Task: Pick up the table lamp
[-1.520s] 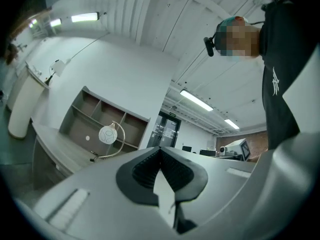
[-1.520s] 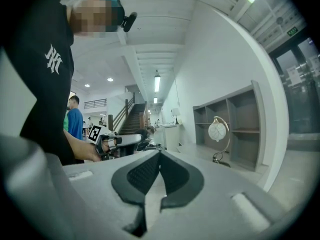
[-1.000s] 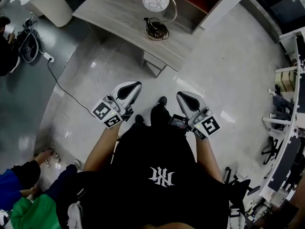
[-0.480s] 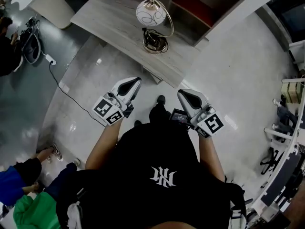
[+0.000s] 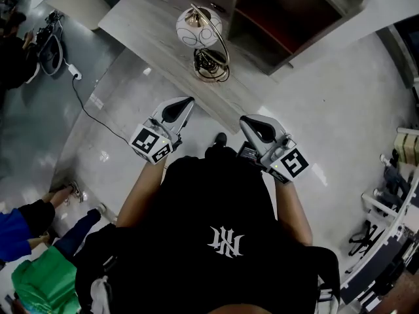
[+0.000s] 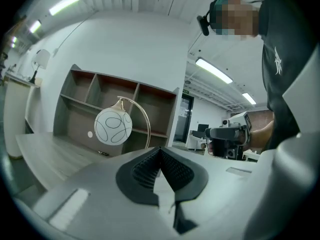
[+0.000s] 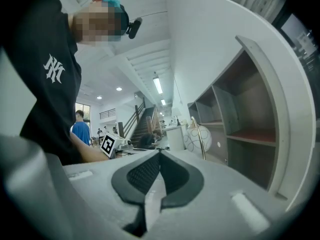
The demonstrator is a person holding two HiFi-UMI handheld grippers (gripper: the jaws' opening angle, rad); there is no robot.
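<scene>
The table lamp (image 5: 198, 27) has a white globe shade with dark swirls, a curved gold arm and a round gold base (image 5: 212, 66). It stands upright on a light wood desk (image 5: 147, 31). Both grippers hover short of the desk's near edge, over the floor. My left gripper (image 5: 188, 101) is shut and empty, below and left of the lamp. My right gripper (image 5: 243, 120) is shut and empty, below and right of it. The left gripper view has the lamp (image 6: 114, 126) ahead to the left; the right gripper view has the lamp (image 7: 199, 138) ahead to the right.
An open shelf unit (image 5: 288, 12) with dark compartments stands behind the desk. A power cable (image 5: 91, 110) runs over the glossy floor at the left. People stand at the lower left (image 5: 33, 254). Chairs and desks (image 5: 393, 195) line the right side.
I have walked toward the desk with both shut grippers carried forward. The lamp and desk now lie closer in the head view and the shelf unit shows more.
</scene>
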